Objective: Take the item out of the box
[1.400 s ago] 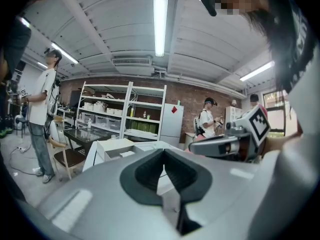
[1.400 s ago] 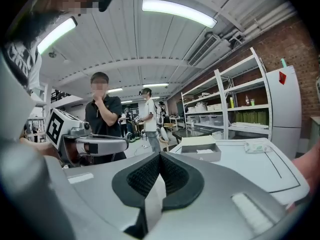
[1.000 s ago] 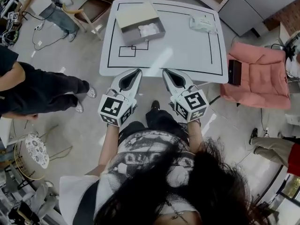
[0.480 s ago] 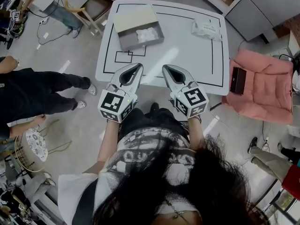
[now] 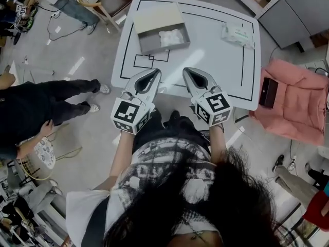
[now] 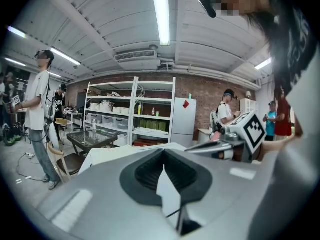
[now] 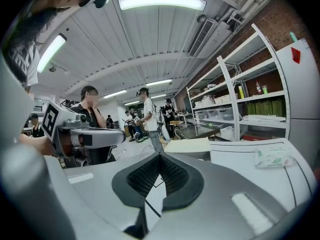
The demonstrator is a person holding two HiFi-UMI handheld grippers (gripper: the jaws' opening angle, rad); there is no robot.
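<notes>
On the white table (image 5: 216, 60), at its far left, stands a grey box (image 5: 160, 32) with its cream lid folded back. A white crumpled item (image 5: 172, 36) lies inside it. My left gripper (image 5: 156, 71) and right gripper (image 5: 186, 70) hover side by side over the table's near edge, well short of the box. Both are shut, with nothing between the jaws. In the left gripper view the left gripper (image 6: 162, 153) points across the table, and the right gripper (image 6: 235, 134) shows beside it. In the right gripper view the right gripper (image 7: 160, 155) points towards the box (image 7: 192, 146).
A packet of wipes (image 5: 237, 35) lies at the table's far right. A pink armchair (image 5: 295, 104) with a dark object (image 5: 269, 92) on its arm stands to the right. A person in black (image 5: 41, 104) stands at the left, a wooden chair (image 5: 110, 1) beyond the table.
Both grippers have moved forward together, from in front of the table to over its near edge. Both stayed shut.
</notes>
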